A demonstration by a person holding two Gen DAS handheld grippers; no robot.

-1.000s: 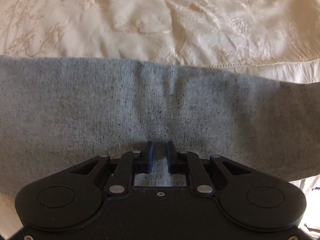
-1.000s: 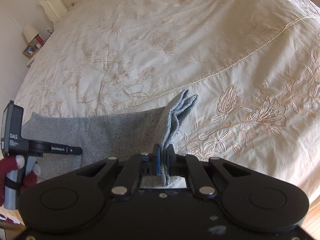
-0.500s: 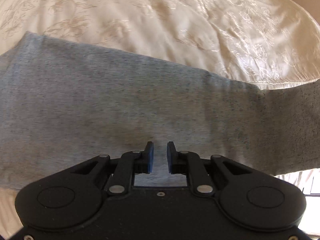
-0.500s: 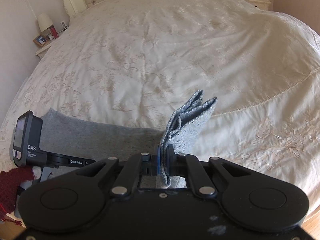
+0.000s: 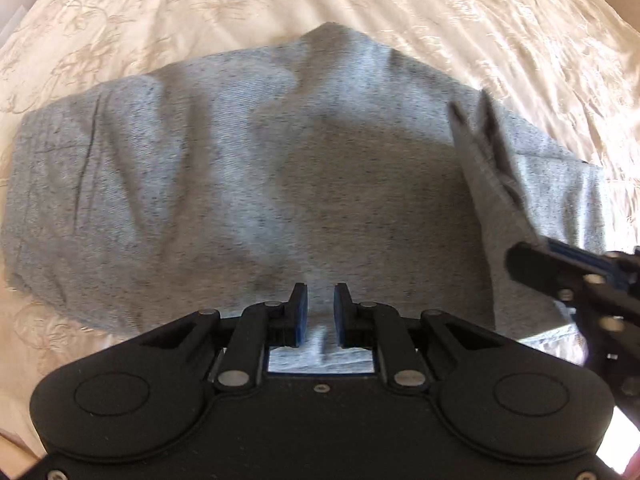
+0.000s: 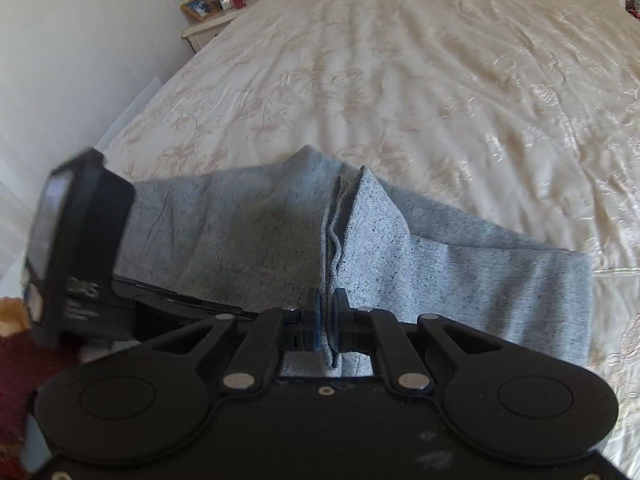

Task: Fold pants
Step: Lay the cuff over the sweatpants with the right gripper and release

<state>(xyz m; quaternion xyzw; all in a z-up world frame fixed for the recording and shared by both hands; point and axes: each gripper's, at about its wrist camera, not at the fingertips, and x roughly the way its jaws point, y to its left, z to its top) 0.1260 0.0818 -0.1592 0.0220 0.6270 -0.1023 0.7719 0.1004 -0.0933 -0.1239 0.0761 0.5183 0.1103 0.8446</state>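
Grey speckled pants lie on a cream embroidered bedspread. My left gripper hovers low over the pants' near edge, its blue pads a small gap apart, with only fabric seen below them. My right gripper is shut on the bunched leg ends of the pants and holds them raised over the flat part. The right gripper shows at the right edge of the left wrist view. The left gripper's body shows at the left of the right wrist view.
The bedspread stretches far ahead. A nightstand with a photo frame and a lamp stands by the white wall at the upper left. The bed's left edge runs along the wall.
My right gripper has carried the leg ends leftward over the rest of the pants, toward the left gripper. My left gripper has drawn back, so more of the pants shows.
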